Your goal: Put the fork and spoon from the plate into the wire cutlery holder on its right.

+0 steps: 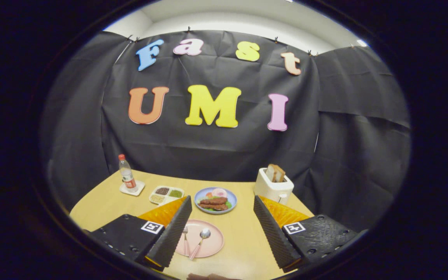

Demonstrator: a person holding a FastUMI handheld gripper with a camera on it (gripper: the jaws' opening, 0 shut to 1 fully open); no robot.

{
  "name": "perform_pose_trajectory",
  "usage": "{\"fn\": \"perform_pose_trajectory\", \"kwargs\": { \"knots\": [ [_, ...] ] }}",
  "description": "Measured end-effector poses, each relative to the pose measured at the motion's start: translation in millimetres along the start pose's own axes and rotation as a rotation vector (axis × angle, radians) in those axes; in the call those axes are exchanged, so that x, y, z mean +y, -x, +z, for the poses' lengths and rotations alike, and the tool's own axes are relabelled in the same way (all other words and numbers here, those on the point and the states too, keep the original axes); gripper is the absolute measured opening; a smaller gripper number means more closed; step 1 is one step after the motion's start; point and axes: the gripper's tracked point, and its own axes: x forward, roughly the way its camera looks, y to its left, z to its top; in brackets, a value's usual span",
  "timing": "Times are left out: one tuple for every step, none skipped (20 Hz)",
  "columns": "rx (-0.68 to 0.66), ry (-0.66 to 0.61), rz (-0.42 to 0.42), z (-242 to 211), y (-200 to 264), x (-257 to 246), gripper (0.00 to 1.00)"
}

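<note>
The gripper (221, 227) is hovering above the table (243, 237) with its fingers (171, 229) spread wide apart, gripping nothing. Between them, close against the left finger, the pink plate (208, 245) is sitting near the table's near edge. The fork (185, 241) and the spoon (200, 243) are lying side by side on it, heads pointing toward the far edge, handles toward the near edge; the fork is the one nearer the left finger, and the two are lying close together, perhaps touching at the handles.

Beyond the fingers, a blue plate of food (215, 200) is sitting mid-table, a divided tray (165, 194) to its left, a bottle on a coaster (127, 179) toward the far left corner, and a toaster with bread (273, 184) toward the far right edge. The wire cutlery holder is something I cannot make out here.

Judging from this, the step in hand is reaching for the first utensil. To do it well, the gripper should be coming down over one handle alone, fingers straddling it across its width, so the neighbour is not dragged along. The utensils are thin and lying flat, so the tips will need to be going right down to the plate before closing.
</note>
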Motion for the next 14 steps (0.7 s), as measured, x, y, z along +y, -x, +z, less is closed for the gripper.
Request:
{"fn": "perform_pose_trajectory", "kwargs": {
  "knots": [
    [0.028, 0.001, 0.002, -11, -9, 4, 0.96],
    [0.061, 0.001, 0.001, -24, -17, 7, 0.96],
    [0.092, 0.001, 0.003, -36, -26, 11, 0.96],
    [0.127, -0.002, 0.006, -50, -35, 15, 0.96],
    [0.152, -0.007, 0.016, -62, -41, 21, 0.96],
    [0.176, 0.002, 0.014, -75, -49, 24, 0.95],
    [0.205, 0.02, 0.008, -89, -57, 26, 0.94],
    [0.243, 0.031, 0.011, -108, -65, 28, 0.94],
    [0.289, 0.033, 0.014, -125, -72, 31, 0.94],
    [0.335, 0.028, 0.018, -143, -77, 33, 0.93],
    [0.38, 0.015, 0.028, -160, -80, 38, 0.89],
    [0.421, -0.001, 0.034, -175, -82, 42, 0.87],
    [0.458, -0.014, 0.043, -188, -83, 46, 0.84],
    [0.497, -0.024, 0.046, -201, -86, 48, 0.82]
  ]
}}
